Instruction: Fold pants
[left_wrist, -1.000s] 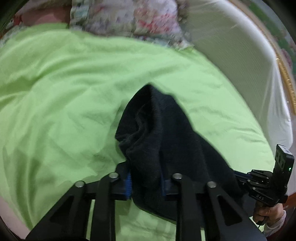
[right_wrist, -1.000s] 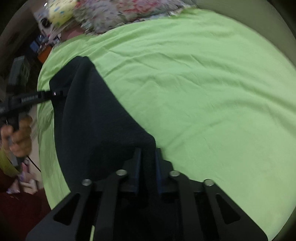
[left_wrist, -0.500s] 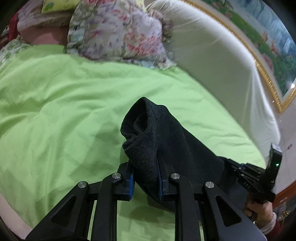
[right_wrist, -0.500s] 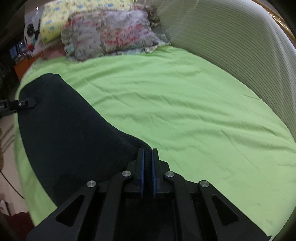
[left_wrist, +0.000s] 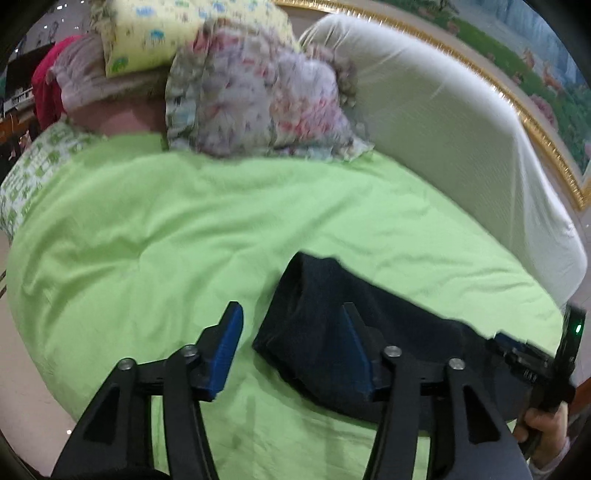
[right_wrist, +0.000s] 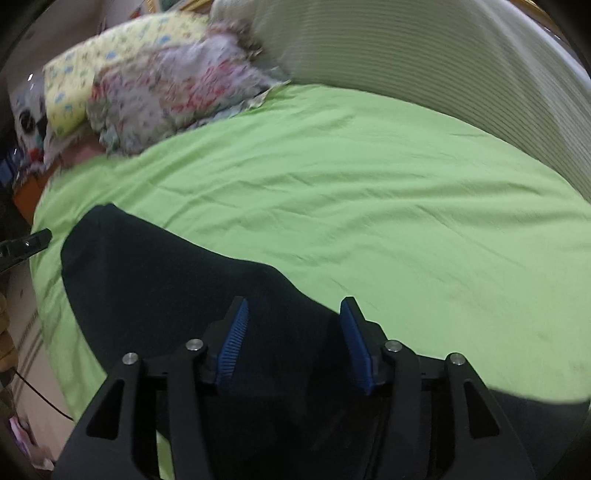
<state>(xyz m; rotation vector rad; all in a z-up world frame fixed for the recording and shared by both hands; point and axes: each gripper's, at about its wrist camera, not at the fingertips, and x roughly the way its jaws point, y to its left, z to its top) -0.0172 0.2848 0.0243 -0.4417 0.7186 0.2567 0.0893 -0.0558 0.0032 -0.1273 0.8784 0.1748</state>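
Observation:
The dark navy pants (left_wrist: 317, 332) lie flat on the green bedsheet (left_wrist: 184, 229), folded into a long band. My left gripper (left_wrist: 291, 325) is open; its blue pads straddle the band's left end, just above it. In the right wrist view the pants (right_wrist: 155, 273) spread from the left edge to under my right gripper (right_wrist: 293, 317), which is open with cloth below the gap. The right gripper's body (left_wrist: 546, 365) shows at the far right of the left wrist view.
A floral pillow (left_wrist: 258, 99) and a yellow pillow (left_wrist: 159, 33) lie at the head of the bed. A white padded headboard (left_wrist: 461, 129) curves along the right. The green sheet (right_wrist: 369, 192) stretches wide beyond the pants. The bed's edge and floor (right_wrist: 26, 350) lie to the left.
Both grippers have opened and let go of the pants. The cloth, held raised and bunched before, now lies flat on the sheet. Both grippers have pulled back slightly.

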